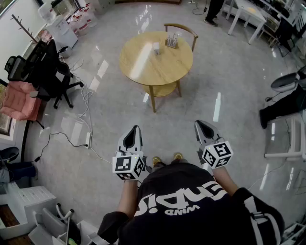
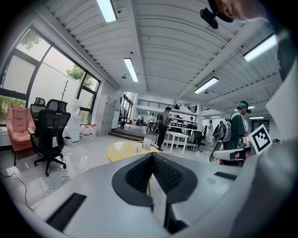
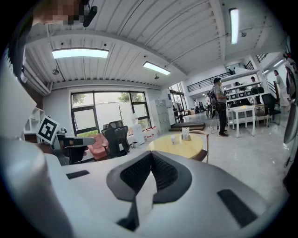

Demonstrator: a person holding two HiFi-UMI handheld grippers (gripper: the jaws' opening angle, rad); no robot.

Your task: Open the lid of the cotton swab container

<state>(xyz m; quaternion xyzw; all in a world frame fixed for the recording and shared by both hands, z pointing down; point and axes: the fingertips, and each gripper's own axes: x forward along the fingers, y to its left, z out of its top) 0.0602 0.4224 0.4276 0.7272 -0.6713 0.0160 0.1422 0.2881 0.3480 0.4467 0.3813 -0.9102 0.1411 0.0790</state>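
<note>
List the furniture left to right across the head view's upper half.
Pink upholstered armchair → black swivel office chair → round light-wood table → white rectangular table.

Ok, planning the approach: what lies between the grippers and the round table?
Only bare glossy floor before the round table, as the head view shows.

On the round surface (image 1: pixel 143 62) toward twelve o'clock, the small white container (image 1: pixel 156 48) and the clear holder (image 1: pixel 172 40) at its one o'clock are too small to identify.
</note>
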